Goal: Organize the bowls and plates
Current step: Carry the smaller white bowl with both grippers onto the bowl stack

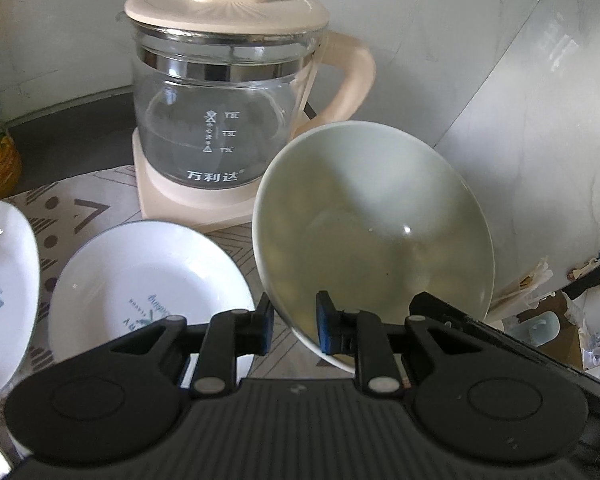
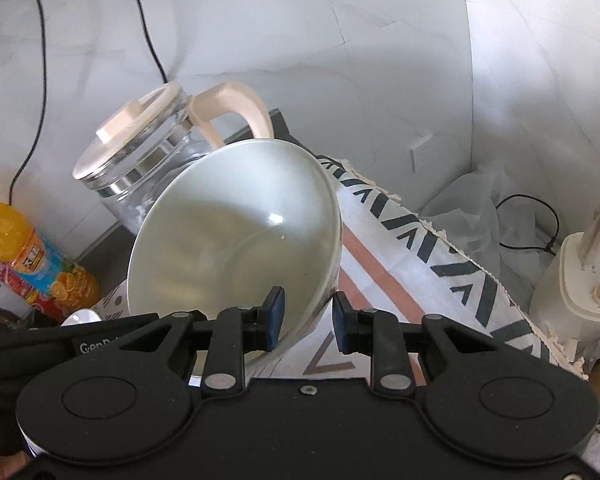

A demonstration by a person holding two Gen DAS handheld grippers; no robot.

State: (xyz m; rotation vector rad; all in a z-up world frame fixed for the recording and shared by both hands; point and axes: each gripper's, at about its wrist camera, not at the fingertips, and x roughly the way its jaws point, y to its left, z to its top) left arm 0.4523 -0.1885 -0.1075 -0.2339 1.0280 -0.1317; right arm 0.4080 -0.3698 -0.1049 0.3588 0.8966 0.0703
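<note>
A pale green bowl (image 1: 376, 232) is held tilted in the air between both grippers. My left gripper (image 1: 294, 328) has its jaws on either side of the bowl's left rim. My right gripper (image 2: 308, 320) has its jaws on either side of the same bowl's (image 2: 236, 232) right rim. The gaps are narrow, but whether the pads press the rim is unclear. A white plate with blue lettering (image 1: 148, 280) lies on the patterned mat (image 1: 80, 208) below left. A second white plate (image 1: 0, 288) lies at the far left edge.
A glass kettle with a cream lid and handle (image 1: 224, 120) stands on its base just behind the bowl, against the marble wall. An orange drink bottle (image 2: 40, 268) lies at the left. A white appliance (image 2: 588, 280) and clutter sit off the mat's right edge.
</note>
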